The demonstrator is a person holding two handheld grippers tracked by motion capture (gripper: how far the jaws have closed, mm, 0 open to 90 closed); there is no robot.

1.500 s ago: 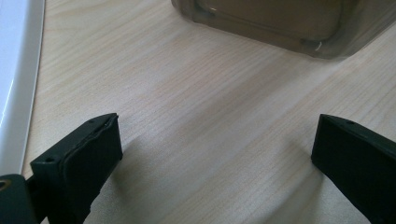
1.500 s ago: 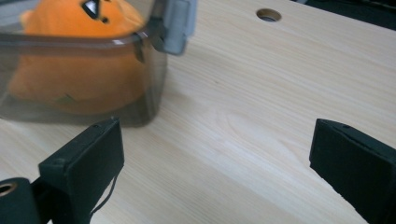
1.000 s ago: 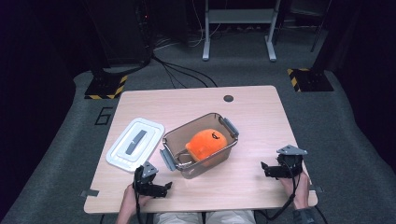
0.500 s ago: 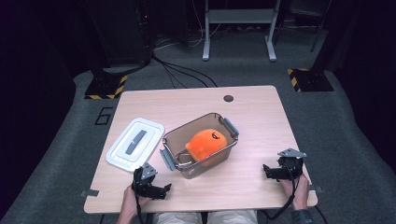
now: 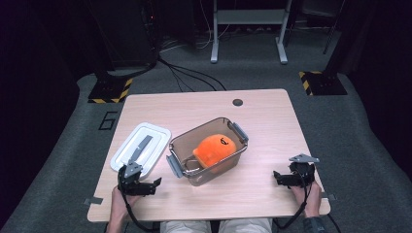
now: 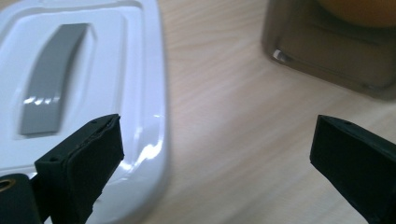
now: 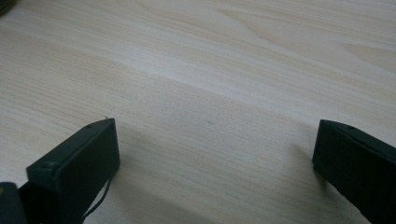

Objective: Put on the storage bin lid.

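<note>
A clear plastic box point(image 5: 232, 155) with grey side latches stands mid-table, an orange plush toy point(image 5: 214, 148) inside it. Its white lid point(image 5: 141, 145) with a grey handle lies flat to the left. My left gripper point(image 5: 149, 185) rests open at the front left, just in front of the lid; in the left gripper view the lid point(image 6: 88, 88) lies under the left jaw and the box point(image 6: 327, 51) stands at upper right. My right gripper point(image 5: 281, 177) is open low over bare wood point(image 7: 210, 84) at the front right.
A small dark round hole point(image 5: 237, 102) marks the wooden table's far edge. Beyond the table point(image 5: 272, 121) are grey carpet, black cables, a metal stand and hazard-striped bases. Bare wood lies between the box and each gripper.
Both grippers have shifted only slightly along the front edge. The box, toy and lid have not moved.
</note>
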